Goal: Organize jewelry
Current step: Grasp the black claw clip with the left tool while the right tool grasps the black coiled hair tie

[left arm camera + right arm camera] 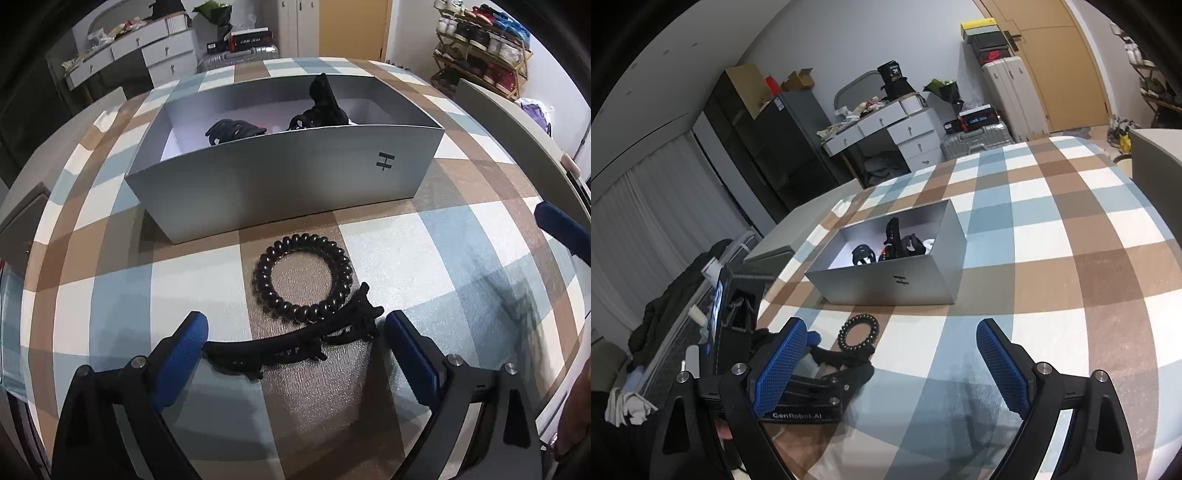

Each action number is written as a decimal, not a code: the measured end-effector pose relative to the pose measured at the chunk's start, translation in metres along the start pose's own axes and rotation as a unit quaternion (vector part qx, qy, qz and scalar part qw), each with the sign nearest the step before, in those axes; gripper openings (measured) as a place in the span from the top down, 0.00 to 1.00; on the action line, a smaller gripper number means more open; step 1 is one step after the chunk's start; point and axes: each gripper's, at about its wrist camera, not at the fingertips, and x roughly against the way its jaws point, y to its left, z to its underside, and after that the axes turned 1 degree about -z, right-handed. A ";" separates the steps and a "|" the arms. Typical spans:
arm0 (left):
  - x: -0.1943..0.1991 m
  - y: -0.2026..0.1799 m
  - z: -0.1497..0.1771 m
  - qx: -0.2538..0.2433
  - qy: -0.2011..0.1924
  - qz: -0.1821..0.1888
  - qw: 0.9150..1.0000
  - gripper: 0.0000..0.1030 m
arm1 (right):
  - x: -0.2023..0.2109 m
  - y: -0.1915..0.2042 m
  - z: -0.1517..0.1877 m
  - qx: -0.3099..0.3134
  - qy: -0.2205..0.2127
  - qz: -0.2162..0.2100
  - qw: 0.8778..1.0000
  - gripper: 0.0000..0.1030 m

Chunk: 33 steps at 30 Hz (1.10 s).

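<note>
A black hair claw clip (291,347) lies on the checked tablecloth between the blue pads of my open left gripper (295,343). Its far tip overlaps a black spiral hair tie (301,278) just beyond. A silver open box (280,184) stands behind them with several black hair accessories (321,107) inside. In the right wrist view my right gripper (892,354) is open and empty above the cloth, to the right of the left gripper (816,384). The spiral tie (857,332), the clip (842,356) and the box (886,284) show there too.
The table (1052,240) has a brown, blue and white checked cloth. A pale chair back (517,125) stands at the right edge. A white dresser (886,125), suitcases (979,136) and a shoe rack (484,40) lie beyond the table.
</note>
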 end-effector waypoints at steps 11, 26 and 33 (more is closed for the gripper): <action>0.007 0.001 0.008 -0.015 -0.010 0.014 1.000 0.15 | -0.002 -0.003 0.003 -0.007 0.006 -0.001 1.000 0.09; 0.068 0.073 0.039 0.058 -0.102 -0.048 0.992 0.15 | -0.073 0.032 0.006 0.068 0.097 0.010 0.993 0.09; 0.074 0.106 0.044 0.103 -0.111 -0.040 0.988 0.15 | -0.125 0.055 0.010 0.143 0.155 0.059 0.976 0.15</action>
